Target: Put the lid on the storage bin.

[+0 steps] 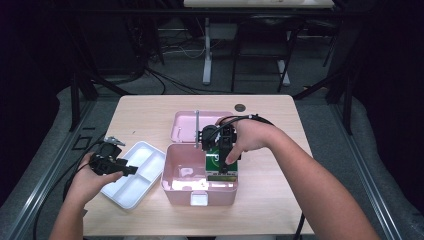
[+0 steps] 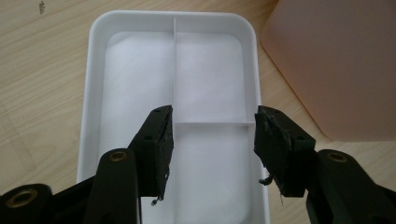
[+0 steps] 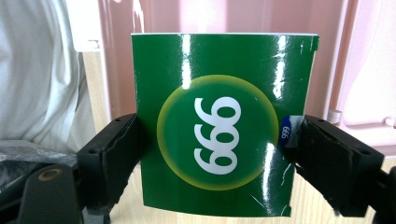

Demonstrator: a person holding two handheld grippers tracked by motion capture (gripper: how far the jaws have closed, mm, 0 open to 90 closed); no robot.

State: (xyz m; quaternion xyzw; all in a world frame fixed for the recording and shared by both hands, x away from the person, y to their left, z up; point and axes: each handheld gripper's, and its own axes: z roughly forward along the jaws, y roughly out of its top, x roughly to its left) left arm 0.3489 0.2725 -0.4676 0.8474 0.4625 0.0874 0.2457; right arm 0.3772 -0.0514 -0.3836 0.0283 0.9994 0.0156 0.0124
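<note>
Over the pink box (image 1: pixel 200 187), the green packet (image 3: pixel 219 121) is pinched across its width by the right gripper (image 1: pixel 225 161), probably upright; left gripper (image 1: pixel 131 170) is held agape, empty, above the white tray (image 2: pixel 93 84).

The high view looks forward and down from above the person's side of the table (image 1: pixel 150 107), far enough back to take in the whole tabletop and the floor beyond. The left gripper view rides on the left gripper (image 2: pixel 212 149) and looks steeply down along its jaws, close over the white tray (image 2: pixel 91 93), with the pink box (image 2: pixel 336 65) at the upper right of its frame. The right gripper view looks along the right gripper (image 3: pixel 215 161), very close to the green packet (image 3: pixel 219 121) between its jaws, pink walls just behind. The high view shares the tray (image 1: pixel 150 150), box (image 1: pixel 175 190) and packet (image 1: pixel 212 159) with them.
</note>
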